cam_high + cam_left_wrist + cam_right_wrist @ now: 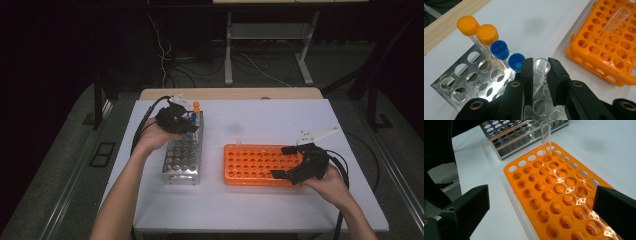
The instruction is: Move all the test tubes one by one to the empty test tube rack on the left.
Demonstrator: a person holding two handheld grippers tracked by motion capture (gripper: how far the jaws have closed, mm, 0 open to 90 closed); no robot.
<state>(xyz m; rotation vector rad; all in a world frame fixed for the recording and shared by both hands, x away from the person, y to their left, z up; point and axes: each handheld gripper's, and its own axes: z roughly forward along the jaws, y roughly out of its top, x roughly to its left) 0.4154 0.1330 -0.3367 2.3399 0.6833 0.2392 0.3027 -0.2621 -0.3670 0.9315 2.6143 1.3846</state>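
Left gripper (pixel 541 72) clamps a clear uncapped tube (pixel 541 67) over the metal rack (pixel 461 82), beside four capped tubes; right gripper (pixel 541 202) gapes empty over the orange rack (pixel 564 195), one clear tube (pixel 546 137) standing there; transfer barely begun, direction unclear.

Orange rack (pixel 255 165); silver metal rack (pixel 182 155) (caps (pixel 487 33) orange and blue); clear tube (pixel 541 67); black jaws.

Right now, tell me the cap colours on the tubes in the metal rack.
Two orange caps and two blue caps, clearest in the left gripper view.
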